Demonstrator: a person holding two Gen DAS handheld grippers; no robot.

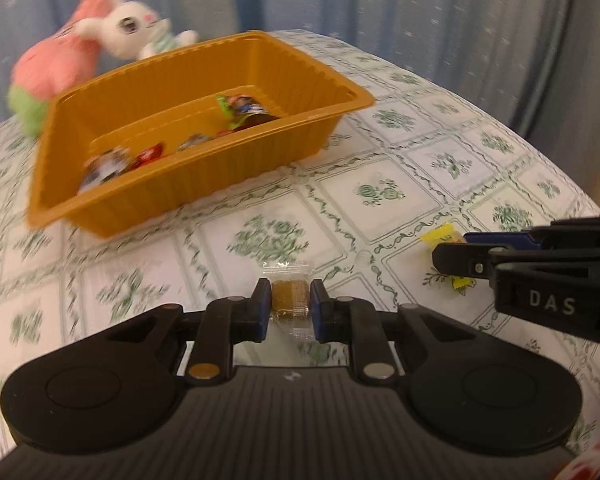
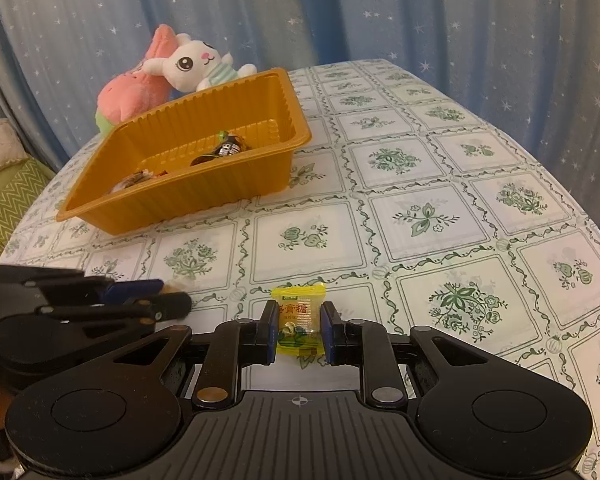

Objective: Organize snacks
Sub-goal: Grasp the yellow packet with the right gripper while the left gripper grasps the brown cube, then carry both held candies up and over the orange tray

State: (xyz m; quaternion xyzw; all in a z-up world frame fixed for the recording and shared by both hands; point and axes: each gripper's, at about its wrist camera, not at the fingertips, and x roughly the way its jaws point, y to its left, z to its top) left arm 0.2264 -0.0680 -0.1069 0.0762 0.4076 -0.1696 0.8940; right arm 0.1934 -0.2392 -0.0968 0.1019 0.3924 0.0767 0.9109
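Blue star-printed curtains (image 2: 380, 12) hang behind a table draped in a white tablecloth (image 2: 440, 216) with green floral squares.

At the near edge, the left gripper (image 1: 290, 300) pinches a brown candy in a clear wrapper (image 1: 290, 298) between its blue pads, the wrapper's clear ends sticking out beyond and below the fingers. No earlier view is given to compare. Just to its right, the right gripper (image 2: 299, 328) is clamped on a yellow-wrapped candy (image 2: 299, 322) with red characters on its face, the packet standing upright between the pads and its lower end close to the cloth. The two grippers sit side by side, near each other but apart; each shows as a dark shape at the edge of the other's view.

Farther back and to the left stands an orange ribbed plastic tray (image 2: 236, 184), its long side turned at an angle to the grippers. Inside lie several wrapped snacks (image 1: 244, 112): a dark packet with green and blue print near the far right corner, a red one and a silvery one along the near wall, and a blurred blue-and-white one at the left end. Both held candies are well apart from the tray, on its near side.

Beyond the tray's far left corner lie a white plush rabbit (image 2: 196, 64) and a pink plush toy (image 2: 134, 88), touching each other.
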